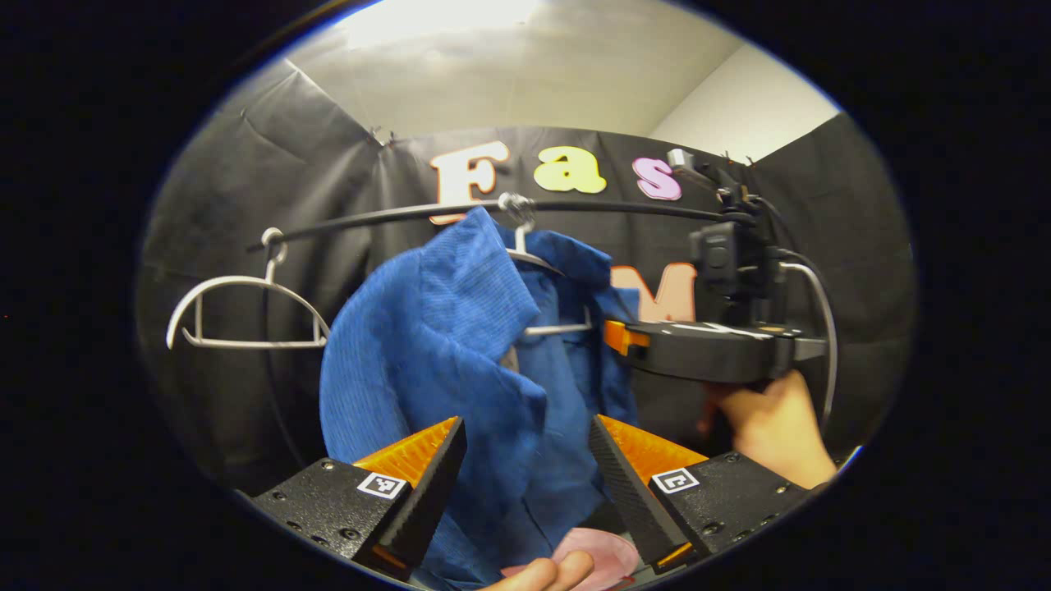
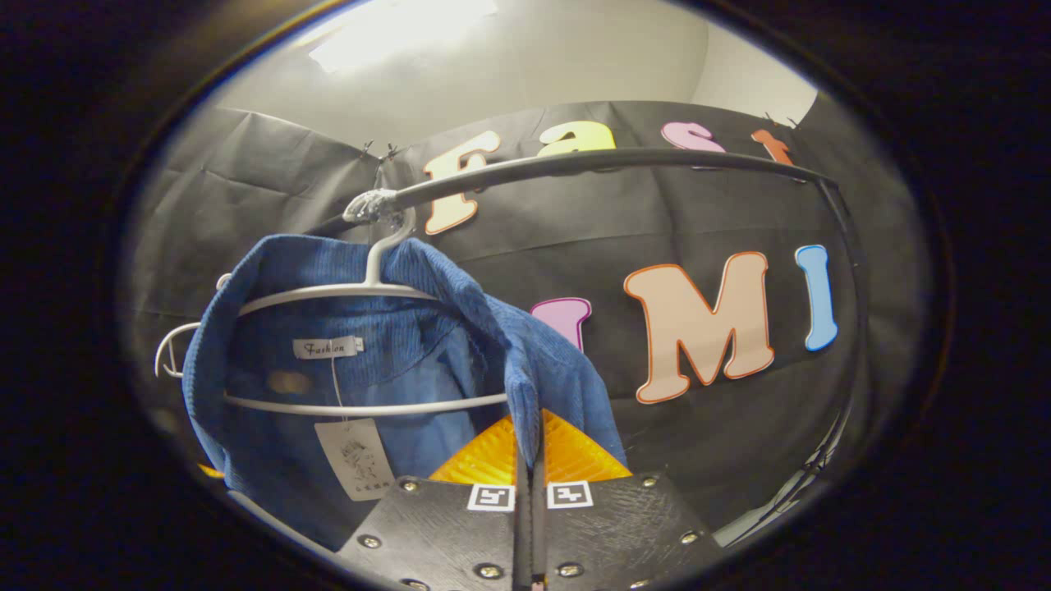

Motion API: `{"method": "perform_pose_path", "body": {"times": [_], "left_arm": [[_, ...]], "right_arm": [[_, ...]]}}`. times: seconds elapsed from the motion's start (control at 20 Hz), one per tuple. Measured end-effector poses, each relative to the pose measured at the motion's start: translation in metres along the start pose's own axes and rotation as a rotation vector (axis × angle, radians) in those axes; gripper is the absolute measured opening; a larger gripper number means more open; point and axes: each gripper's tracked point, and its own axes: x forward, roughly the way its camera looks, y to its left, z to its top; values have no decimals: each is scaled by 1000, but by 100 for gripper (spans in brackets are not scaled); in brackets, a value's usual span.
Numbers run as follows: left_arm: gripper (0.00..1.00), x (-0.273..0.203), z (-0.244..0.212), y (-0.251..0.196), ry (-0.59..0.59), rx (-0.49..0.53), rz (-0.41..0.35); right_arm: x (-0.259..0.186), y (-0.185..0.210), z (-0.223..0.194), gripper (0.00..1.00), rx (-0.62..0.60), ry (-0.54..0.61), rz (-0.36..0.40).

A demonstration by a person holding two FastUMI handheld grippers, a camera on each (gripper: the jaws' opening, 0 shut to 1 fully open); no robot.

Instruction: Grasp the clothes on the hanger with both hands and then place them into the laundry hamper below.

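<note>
Fingers (image 2: 566, 447) of right gripper (image 2: 530, 484) pinch the blue shirt's (image 2: 410, 361) edge.

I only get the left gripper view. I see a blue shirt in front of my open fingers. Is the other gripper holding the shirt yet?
Observer: Yes. In the right gripper view, the right gripper is shut on an edge of the blue shirt.
Operator: Is the shirt still hanging up?
Observer: Yes, its collar sits over a white hanger, hooked on the dark rail.
Operator: Anything inside the shirt I can't see?
Observer: A paper tag dangles on a string below the neck label.
</note>
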Motion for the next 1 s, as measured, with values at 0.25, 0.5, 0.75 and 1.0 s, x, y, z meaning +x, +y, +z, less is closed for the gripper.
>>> {"method": "perform_pose_path", "body": {"times": [0.25,0.5,0.75,1.0], "left_arm": [[91,34,12,15,-57,-22,118],[28,58,4,37,-11,4,109],[1,29,3,29,46,6,-65],[0,6,15,56,45,-78,-147]], "right_arm": [[-7,0,3,0,-40,9,9],[-19,-4,4,0,-59,4,-1],[-20,-15,7,0,-122,-21,-70],[-17,-24,7,0,-126,-20,-125]]}}
